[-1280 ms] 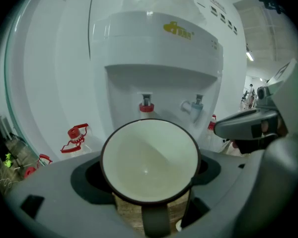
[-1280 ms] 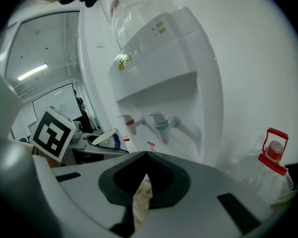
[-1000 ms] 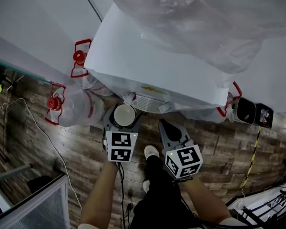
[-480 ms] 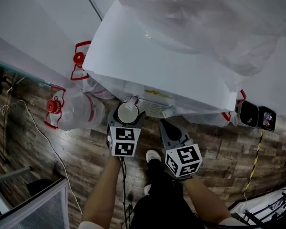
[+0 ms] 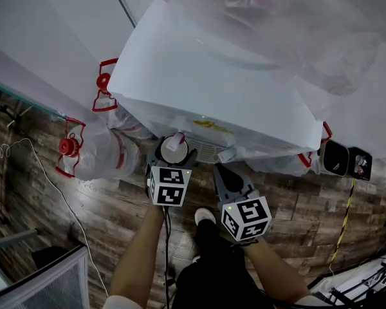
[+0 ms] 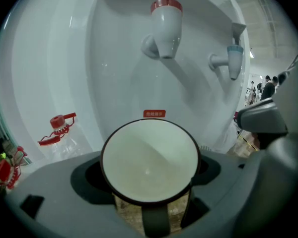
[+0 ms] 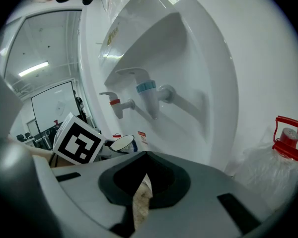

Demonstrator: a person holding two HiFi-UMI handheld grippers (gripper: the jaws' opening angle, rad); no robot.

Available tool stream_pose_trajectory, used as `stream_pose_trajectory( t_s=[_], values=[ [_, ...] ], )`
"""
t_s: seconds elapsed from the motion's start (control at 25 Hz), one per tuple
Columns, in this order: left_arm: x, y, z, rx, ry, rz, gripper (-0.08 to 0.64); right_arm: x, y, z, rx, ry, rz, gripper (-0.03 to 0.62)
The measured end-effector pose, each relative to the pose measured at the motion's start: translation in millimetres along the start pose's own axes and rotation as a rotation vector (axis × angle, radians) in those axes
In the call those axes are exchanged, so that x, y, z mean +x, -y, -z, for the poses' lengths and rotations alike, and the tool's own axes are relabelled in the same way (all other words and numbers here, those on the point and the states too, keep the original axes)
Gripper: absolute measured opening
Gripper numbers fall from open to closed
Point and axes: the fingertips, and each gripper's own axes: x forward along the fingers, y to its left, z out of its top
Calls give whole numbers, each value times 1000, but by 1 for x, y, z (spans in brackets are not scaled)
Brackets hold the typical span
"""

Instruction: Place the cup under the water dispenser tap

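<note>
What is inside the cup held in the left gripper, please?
Nothing visible: the cup shows a bare white interior down to its bottom, with no liquid. Its outer wall below the rim is mostly covered by the left gripper closed around it.

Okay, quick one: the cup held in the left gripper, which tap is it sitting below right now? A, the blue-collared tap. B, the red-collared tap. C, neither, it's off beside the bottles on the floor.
B: in the left gripper view the red-collared tap hangs right above the open cup in the left gripper, while the blue-collared tap is off to the right.
</note>
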Motion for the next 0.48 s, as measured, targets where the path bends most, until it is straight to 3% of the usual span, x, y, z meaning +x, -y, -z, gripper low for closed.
stream_pose_trajectory(
  t_s=[0.48],
  values=[
    [19, 2, 5, 27, -17, -10, 453, -6, 10, 10, -5, -7, 14, 18]
  ],
)
